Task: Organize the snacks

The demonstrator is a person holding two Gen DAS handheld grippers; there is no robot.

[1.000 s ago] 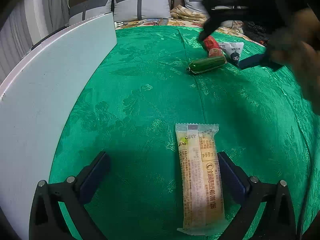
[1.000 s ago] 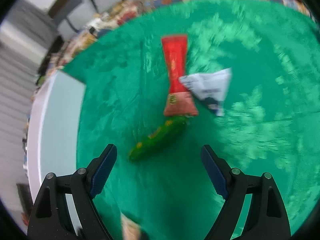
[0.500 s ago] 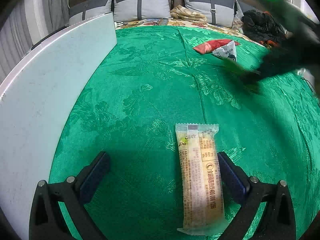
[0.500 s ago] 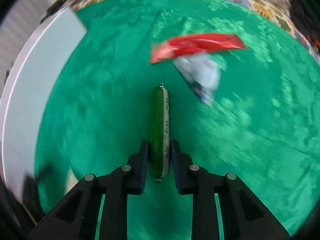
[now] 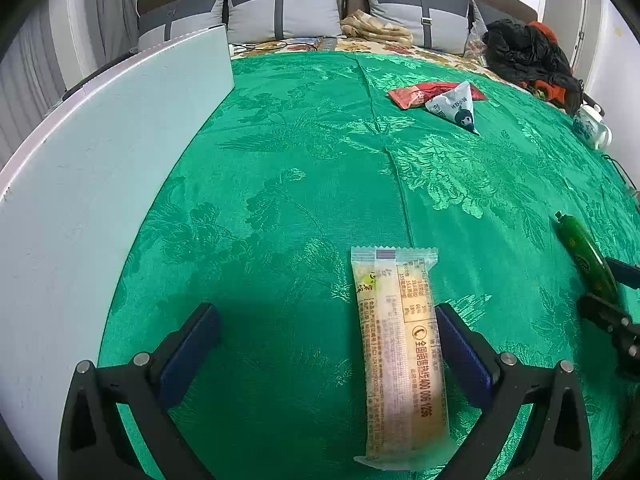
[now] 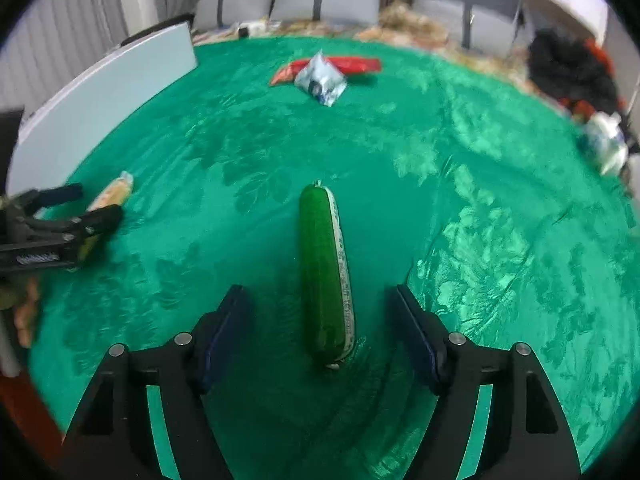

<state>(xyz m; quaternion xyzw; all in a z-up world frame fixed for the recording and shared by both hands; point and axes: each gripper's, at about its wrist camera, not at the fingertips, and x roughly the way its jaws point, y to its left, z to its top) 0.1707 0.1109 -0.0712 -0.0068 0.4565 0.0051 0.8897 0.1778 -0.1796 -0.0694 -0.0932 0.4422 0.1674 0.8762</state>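
Right gripper spread wide, green sausage lying loose between jaws on green tablecloth. Left gripper released, straddling beige snack bar. Sausage likely light, firm, slick casing: pinch mid-length.

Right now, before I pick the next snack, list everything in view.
green sausage stick: 1, green, lying between the open right claw's fingers
yellow bar packet: 1, pale yellow, by the left claw
red packet: 1, red, far side
triangular pouch: 1, white, overlapping the red packet
tablecloth: 1, green
white board: 1, left edge
teapot: 1, white-blue, far right
cushions: several, grey, behind
left claw: open
right claw: open
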